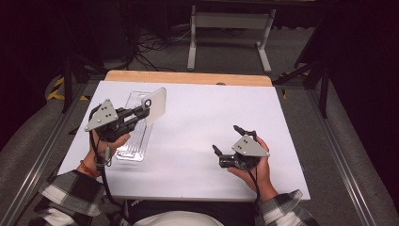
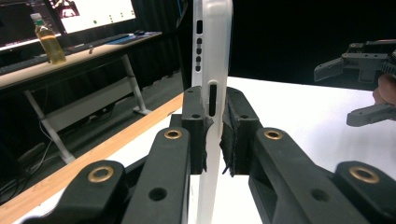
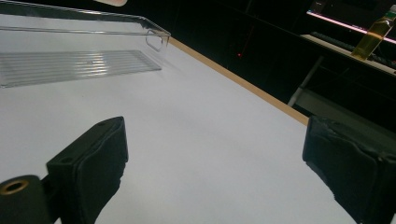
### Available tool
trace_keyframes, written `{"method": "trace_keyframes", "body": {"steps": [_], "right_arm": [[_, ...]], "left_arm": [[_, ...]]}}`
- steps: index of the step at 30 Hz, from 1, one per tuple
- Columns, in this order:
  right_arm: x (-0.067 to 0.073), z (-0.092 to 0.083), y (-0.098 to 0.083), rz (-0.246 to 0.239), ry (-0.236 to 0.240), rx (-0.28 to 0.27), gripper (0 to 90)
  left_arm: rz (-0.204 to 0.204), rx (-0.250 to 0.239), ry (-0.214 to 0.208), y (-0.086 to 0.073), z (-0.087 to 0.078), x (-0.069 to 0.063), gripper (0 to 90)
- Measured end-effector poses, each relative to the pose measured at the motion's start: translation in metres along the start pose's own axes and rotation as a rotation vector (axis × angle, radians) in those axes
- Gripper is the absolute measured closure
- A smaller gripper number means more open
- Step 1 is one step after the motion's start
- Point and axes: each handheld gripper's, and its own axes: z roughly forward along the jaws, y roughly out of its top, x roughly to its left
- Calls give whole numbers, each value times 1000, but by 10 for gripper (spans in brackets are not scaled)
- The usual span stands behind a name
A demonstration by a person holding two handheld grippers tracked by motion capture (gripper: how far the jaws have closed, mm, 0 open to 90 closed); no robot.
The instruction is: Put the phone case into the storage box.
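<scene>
White phone case (image 1: 155,106) — the left gripper (image 1: 143,109) pinches it above the clear tray (image 1: 136,141); the right gripper (image 1: 226,140) — spread wide — sits far from the tray.

text: none legible | monitor (image 2: 93,14): bright screen with small marks, too blurred to read | bottle (image 2: 48,39): no label legible | phone case (image 2: 212,56): no brand or lettering seen | clear tray (image 3: 79,51): unmarked | white surface (image 1: 197,136): no print

The phone case (image 1: 155,102) sits in the left gripper (image 1: 141,111) above the clear tray (image 1: 136,141), with the right gripper (image 1: 226,141) well apart.
</scene>
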Motion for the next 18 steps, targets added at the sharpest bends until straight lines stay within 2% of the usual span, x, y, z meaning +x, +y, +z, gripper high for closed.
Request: {"method": "trace_keyframes", "body": {"steps": [4,10,18], "right_arm": [[-1,0,0,-2,-3,1,72],[-1,0,-1,-5,-8,2,74],[-1,1,-1,-7,-3,7,75]], "left_arm": [[-9,8,4,-2,-2,5,809],[0,13,9,-3,-6,12,809],[-18,30,8,-7,-9,22,809]]}}
